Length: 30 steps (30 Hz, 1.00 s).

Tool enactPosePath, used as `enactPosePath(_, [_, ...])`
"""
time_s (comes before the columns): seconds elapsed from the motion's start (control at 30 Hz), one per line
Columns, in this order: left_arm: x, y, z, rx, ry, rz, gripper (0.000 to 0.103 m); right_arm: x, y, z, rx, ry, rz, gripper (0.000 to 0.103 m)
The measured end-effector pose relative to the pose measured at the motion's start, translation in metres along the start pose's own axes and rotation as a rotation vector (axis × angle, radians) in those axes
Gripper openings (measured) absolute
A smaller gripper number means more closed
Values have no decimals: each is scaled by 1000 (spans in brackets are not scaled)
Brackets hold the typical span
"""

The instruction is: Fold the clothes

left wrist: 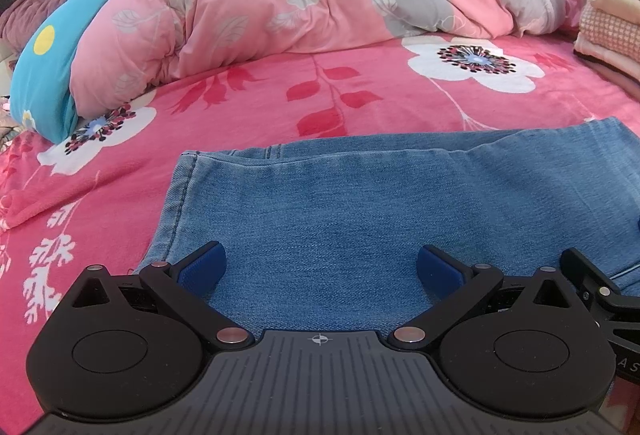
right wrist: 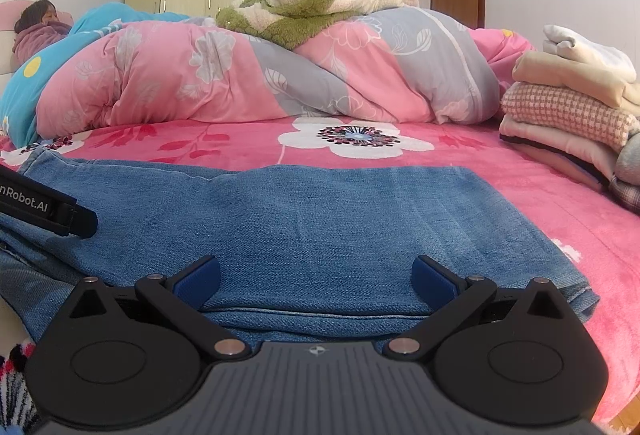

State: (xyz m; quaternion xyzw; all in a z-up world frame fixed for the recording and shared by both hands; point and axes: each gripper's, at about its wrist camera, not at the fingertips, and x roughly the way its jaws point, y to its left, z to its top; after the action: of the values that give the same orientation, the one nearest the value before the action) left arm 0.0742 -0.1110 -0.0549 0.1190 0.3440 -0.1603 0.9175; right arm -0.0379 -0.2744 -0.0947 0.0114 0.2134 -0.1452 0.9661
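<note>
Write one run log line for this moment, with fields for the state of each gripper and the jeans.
left gripper: open, empty | right gripper: open, empty | jeans: lying flat, folded, on pink bedspread | grasp: none

The left tool (left wrist: 319,267) is matte black, with two round housings at 8 and 4 o'clock of its view, each with a raised disc, and a ribbed grey centre plate bearing a small crosshair mark at 6 o'clock. Black link arms pinned with silver rivets carry dark blue ribbed pads (left wrist: 202,267) at the fingertips. The right tool (right wrist: 316,277) has the same build, with the same blue pads (right wrist: 199,279); at 9 o'clock of its view a black bar of the other tool carries white lettering ending "nRobot.AI".
</note>
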Motion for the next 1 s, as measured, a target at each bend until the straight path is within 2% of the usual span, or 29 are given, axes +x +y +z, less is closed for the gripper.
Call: enactPosePath(1.0, [0,-2,0,1,1,11,103,0,1,-1,-2,-9,-1,103])
